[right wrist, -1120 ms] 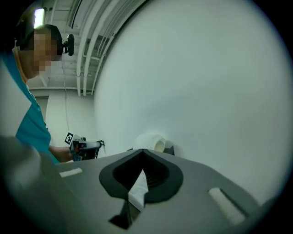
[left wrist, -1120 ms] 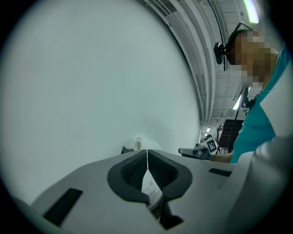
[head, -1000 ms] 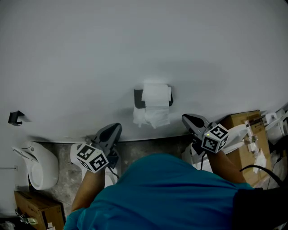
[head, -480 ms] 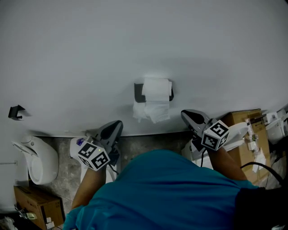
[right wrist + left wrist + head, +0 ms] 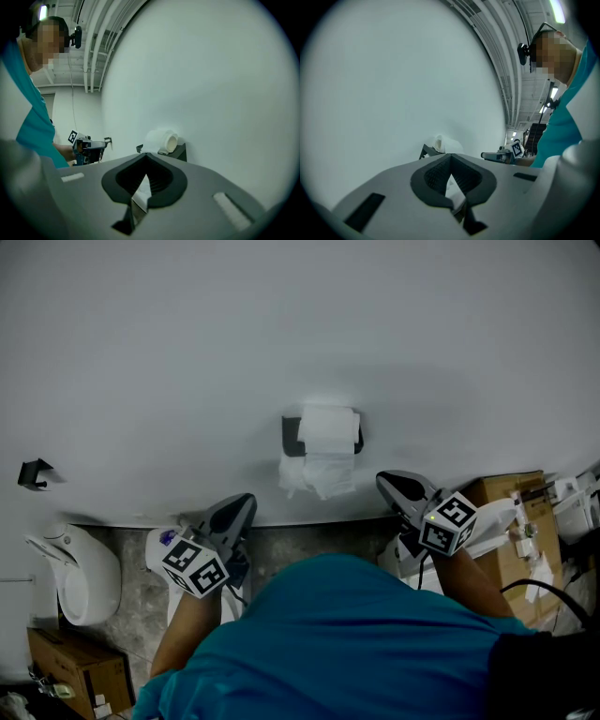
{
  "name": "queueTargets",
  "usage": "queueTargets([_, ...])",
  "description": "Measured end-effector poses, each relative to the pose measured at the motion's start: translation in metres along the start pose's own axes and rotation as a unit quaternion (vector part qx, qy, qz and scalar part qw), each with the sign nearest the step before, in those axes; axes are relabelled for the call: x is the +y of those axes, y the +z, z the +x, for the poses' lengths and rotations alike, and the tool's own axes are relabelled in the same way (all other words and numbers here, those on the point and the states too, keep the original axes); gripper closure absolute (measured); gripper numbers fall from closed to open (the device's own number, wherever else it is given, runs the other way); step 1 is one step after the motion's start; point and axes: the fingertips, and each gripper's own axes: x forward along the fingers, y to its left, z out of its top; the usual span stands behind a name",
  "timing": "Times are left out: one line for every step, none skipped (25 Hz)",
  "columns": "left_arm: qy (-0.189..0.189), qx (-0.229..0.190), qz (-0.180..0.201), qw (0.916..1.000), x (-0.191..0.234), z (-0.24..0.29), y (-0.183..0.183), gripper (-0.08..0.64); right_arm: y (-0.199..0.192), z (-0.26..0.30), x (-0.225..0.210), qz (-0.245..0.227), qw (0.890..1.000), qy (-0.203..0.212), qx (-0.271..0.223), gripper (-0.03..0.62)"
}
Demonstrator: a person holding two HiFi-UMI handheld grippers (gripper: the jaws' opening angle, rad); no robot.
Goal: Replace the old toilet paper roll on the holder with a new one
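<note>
A white toilet paper roll (image 5: 328,431) sits on a black wall holder (image 5: 291,437), with a crumpled tail of paper (image 5: 317,474) hanging below it. The same roll (image 5: 161,139) shows in the right gripper view, and as a white lump (image 5: 439,143) in the left gripper view. My left gripper (image 5: 240,506) is held low and left of the roll, shut and empty. My right gripper (image 5: 388,484) is low and right of it, also shut and empty. Both point at the wall and are apart from the roll. Each gripper's own view shows its jaws closed (image 5: 451,158) (image 5: 145,157).
A white ceramic fixture (image 5: 80,582) stands on the floor at the left, with a small black hook (image 5: 33,478) on the wall above it. Cardboard boxes sit at the right (image 5: 511,521) and bottom left (image 5: 75,673). A white pack (image 5: 161,542) lies under the left gripper.
The head view has shifted a little. Both grippers stay shut and close to where they were.
</note>
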Motion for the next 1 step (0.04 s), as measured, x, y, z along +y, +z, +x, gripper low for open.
queueTargets([-0.001,-0.001,-0.001,1.0,0.0004,-0.0002,-0.0005,0.551,-0.0005,0.0,0.0,0.001,1.0,0.0,0.0,0.591])
